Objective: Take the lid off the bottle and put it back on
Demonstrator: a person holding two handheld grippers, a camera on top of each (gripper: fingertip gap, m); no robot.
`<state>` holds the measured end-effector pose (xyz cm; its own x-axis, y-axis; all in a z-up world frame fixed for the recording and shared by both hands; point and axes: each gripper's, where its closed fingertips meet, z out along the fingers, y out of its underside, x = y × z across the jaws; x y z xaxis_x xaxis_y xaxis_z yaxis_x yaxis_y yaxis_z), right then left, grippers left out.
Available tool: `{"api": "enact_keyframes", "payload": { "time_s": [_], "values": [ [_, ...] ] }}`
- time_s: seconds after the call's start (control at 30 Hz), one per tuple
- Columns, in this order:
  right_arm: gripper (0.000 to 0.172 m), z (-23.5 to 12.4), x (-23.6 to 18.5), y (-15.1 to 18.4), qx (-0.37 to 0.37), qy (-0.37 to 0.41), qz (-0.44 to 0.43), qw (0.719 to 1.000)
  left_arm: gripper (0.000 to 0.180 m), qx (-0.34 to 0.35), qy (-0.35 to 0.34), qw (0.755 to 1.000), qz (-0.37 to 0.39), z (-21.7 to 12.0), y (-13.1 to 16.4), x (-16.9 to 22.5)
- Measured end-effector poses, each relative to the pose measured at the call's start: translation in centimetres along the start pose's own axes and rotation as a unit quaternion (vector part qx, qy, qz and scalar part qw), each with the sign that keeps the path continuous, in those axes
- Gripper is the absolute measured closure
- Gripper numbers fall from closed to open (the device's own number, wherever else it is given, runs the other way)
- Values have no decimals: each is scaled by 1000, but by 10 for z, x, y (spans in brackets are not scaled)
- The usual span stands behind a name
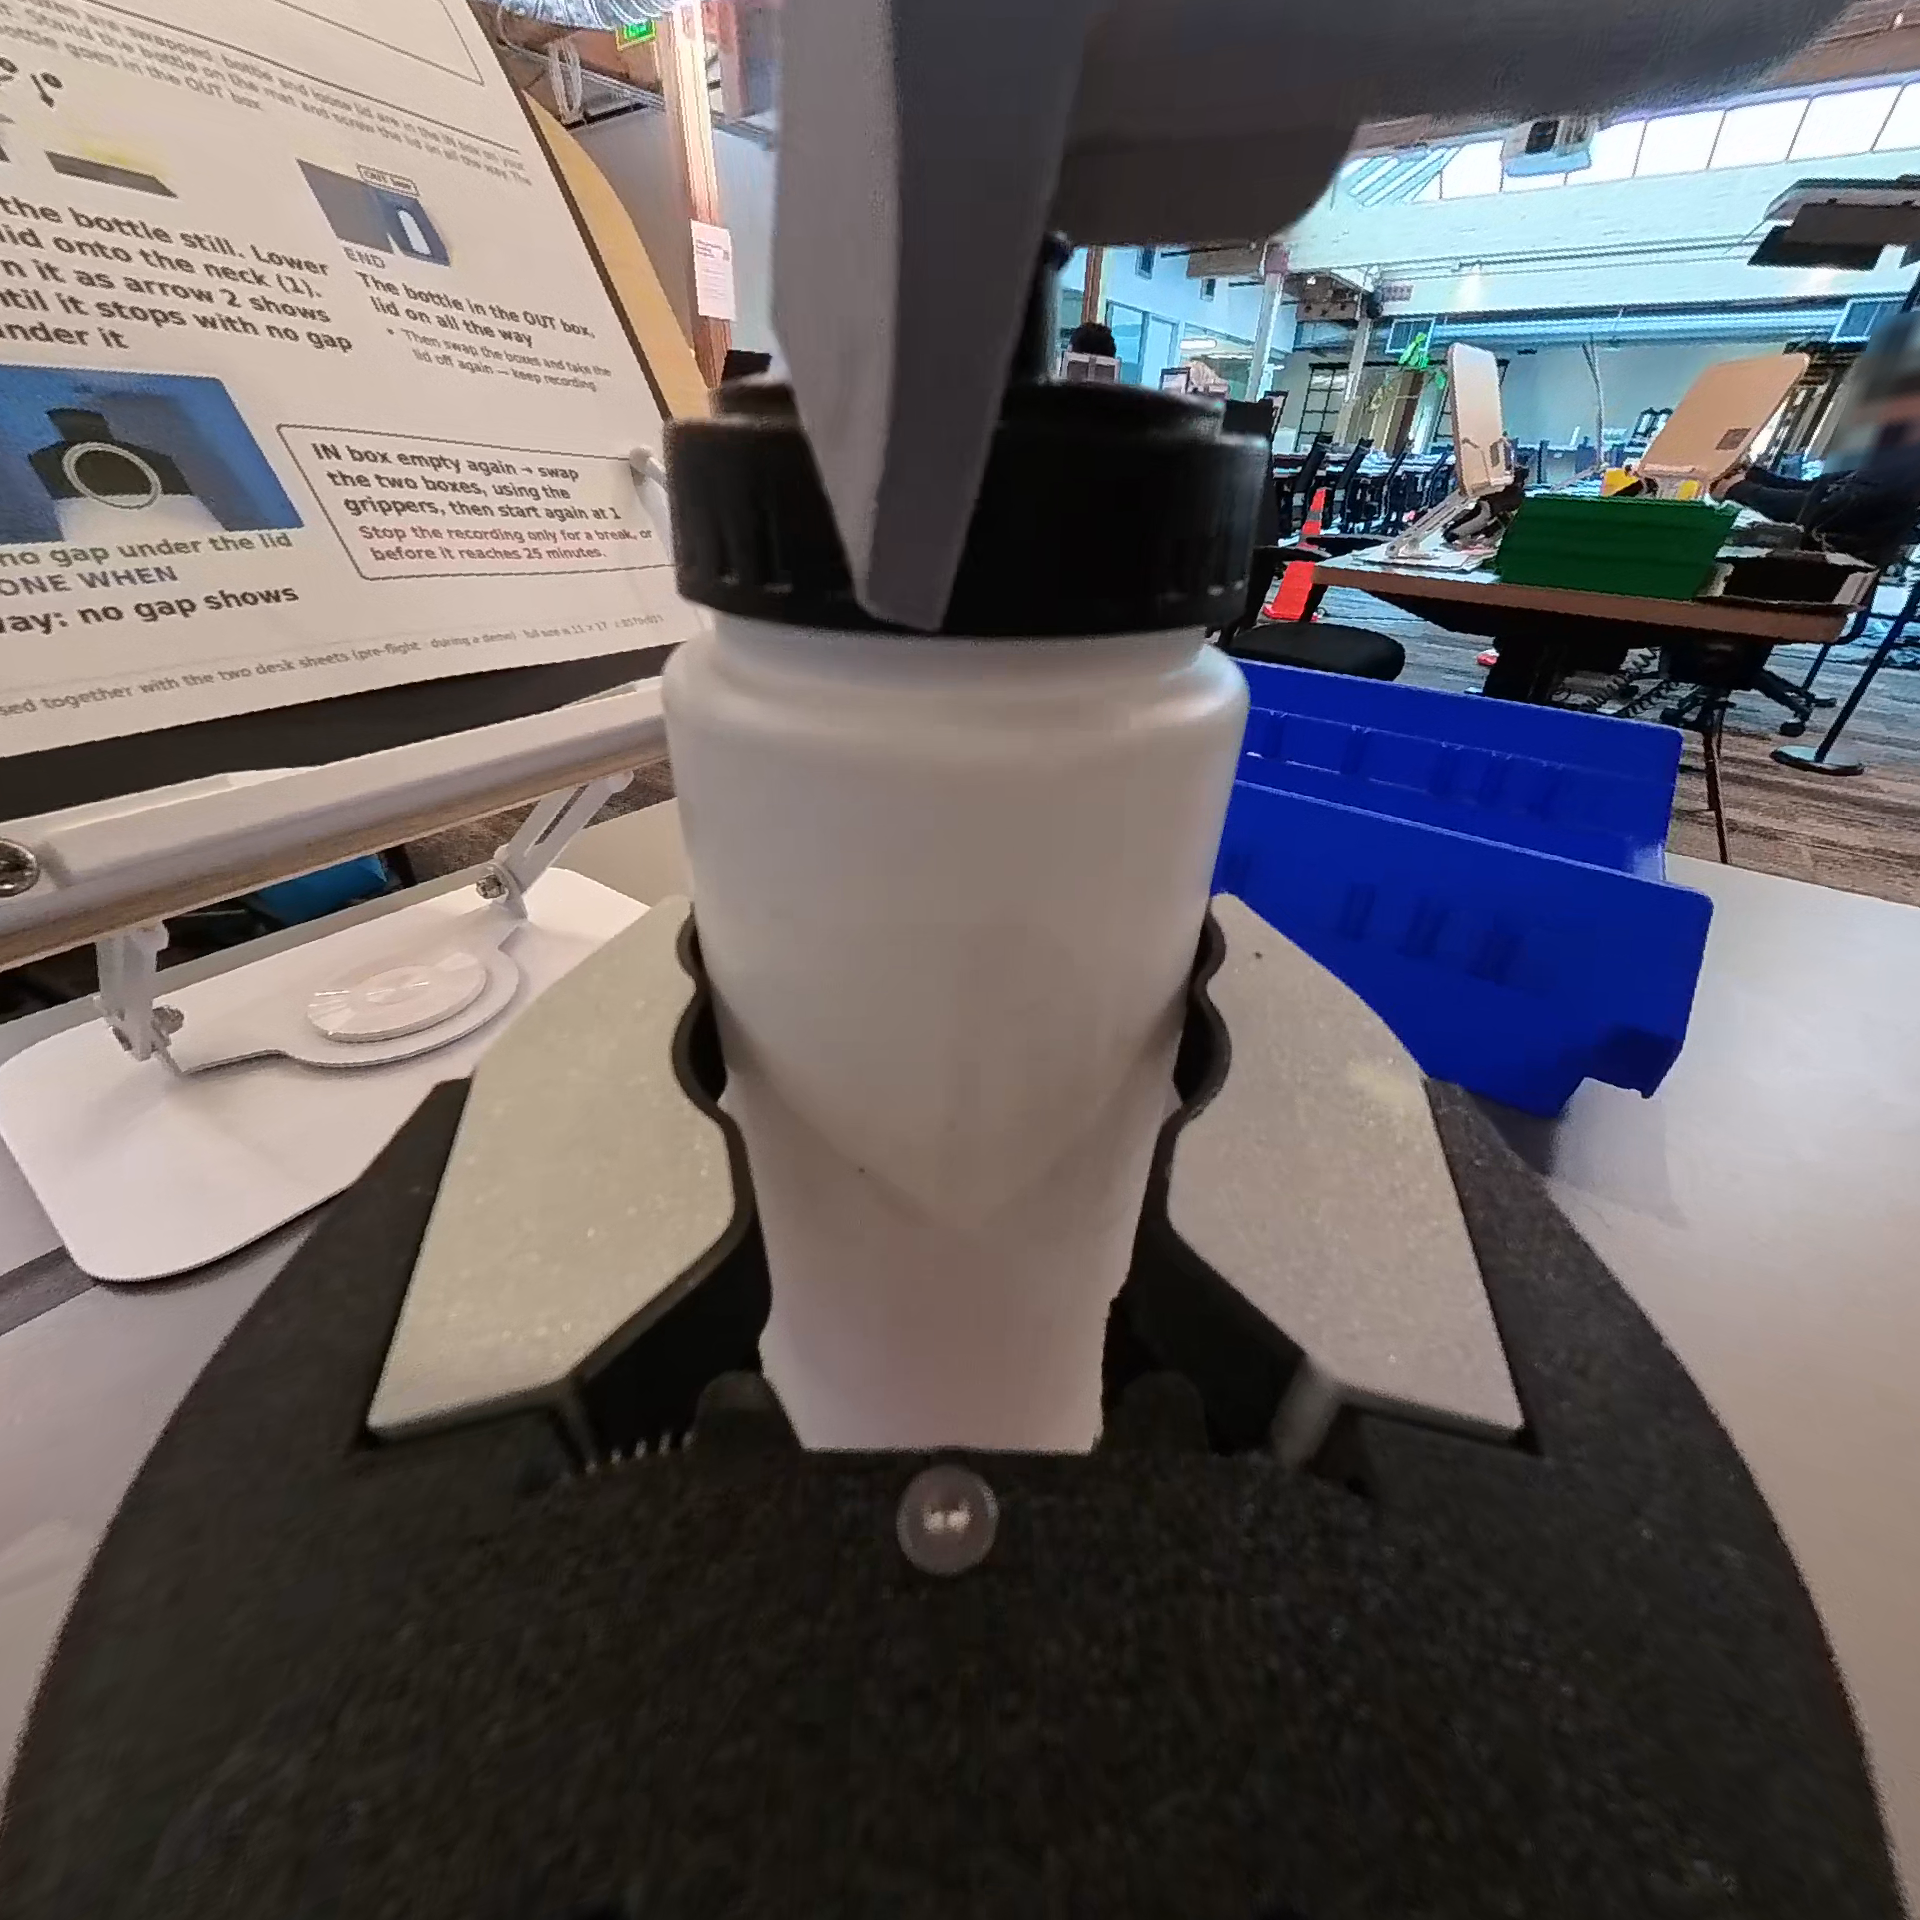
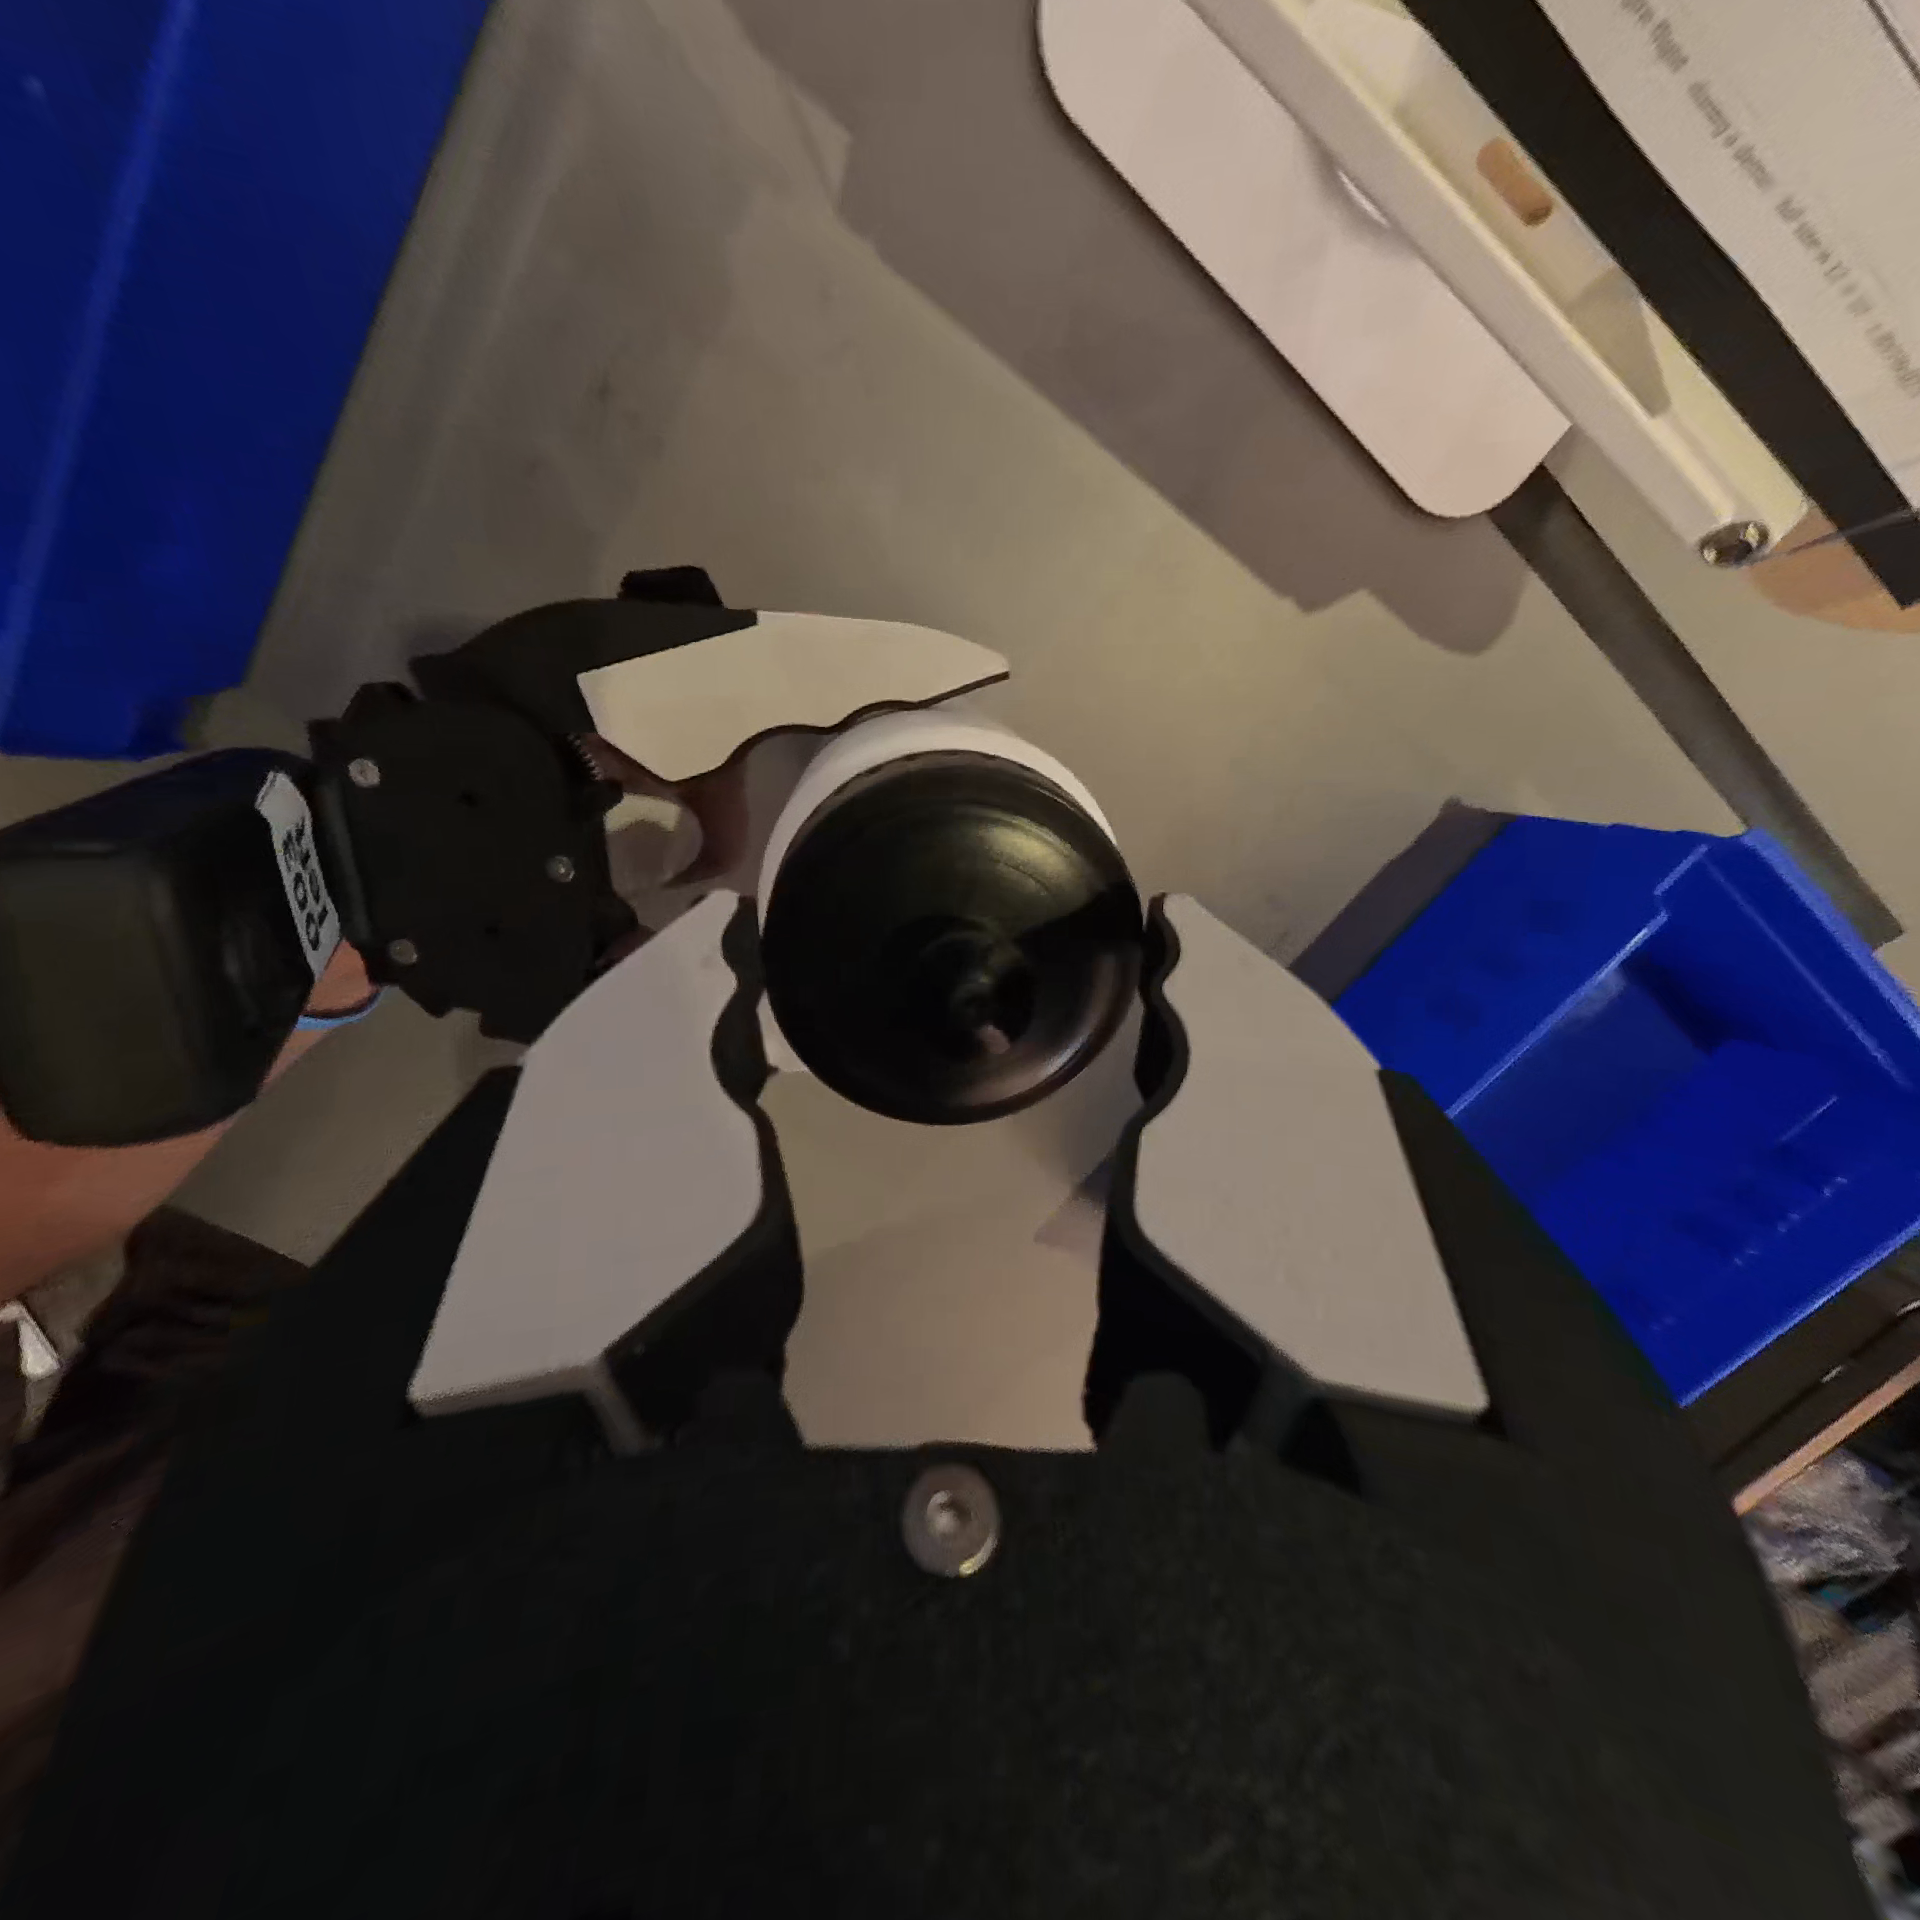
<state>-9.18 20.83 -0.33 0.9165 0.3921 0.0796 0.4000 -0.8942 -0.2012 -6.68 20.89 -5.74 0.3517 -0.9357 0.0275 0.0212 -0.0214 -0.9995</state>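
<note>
From the left wrist view, a white bottle (image 1: 956, 935) stands upright between the fingers of the left gripper (image 1: 951, 997), whose dark pads press on both its sides; the bottle's foot is hidden behind the gripper's black body. A black ribbed lid (image 1: 966, 520) sits on the bottle's neck. One grey finger (image 1: 894, 416) of the right gripper comes down across the front of the lid, its upper part blurred and cut off by the top edge; its partner is hidden behind the lid. Left of the bottle, a printed instruction sheet (image 1: 260, 364) leans on a white stand (image 1: 208, 1122), its left side out of frame. Right of the bottle lies a blue bin (image 1: 1455, 883), and behind that a hall fades into blur.

From the right wrist view, looking down, the lid (image 2: 951, 940) lies between the right gripper's (image 2: 951, 977) fingers with both pads touching its rim, though motion blur softens the contact. Only a sliver of the bottle (image 2: 935, 743) shows around the lid. The left gripper (image 2: 665, 748) reaches in from the left of the lid; just one of its fingers is clearly visible. Blue bins (image 2: 1683, 1091) flank the lid, both cropped.
</note>
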Motion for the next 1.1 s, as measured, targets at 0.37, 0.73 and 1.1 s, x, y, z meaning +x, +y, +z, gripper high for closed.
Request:
{"api": "enact_keyframes", "payload": {
  "time_s": [0.37, 0.73, 1.1],
  "values": [
    [99, 4, 6, 11, -38, 22, -416, 908, 95, -2, 2, 1000, 5, 1, 1, 2],
    [70, -12, -12, 4, 33, -54, -201, 978, 95, -3, 0, 1000, 2, 1, 2, 1],
    [103, -3, 0, 4, 34, -69, 24, 997, 95, -3, -2, 1000, 0, 1, 2, 0]
  ]
}}
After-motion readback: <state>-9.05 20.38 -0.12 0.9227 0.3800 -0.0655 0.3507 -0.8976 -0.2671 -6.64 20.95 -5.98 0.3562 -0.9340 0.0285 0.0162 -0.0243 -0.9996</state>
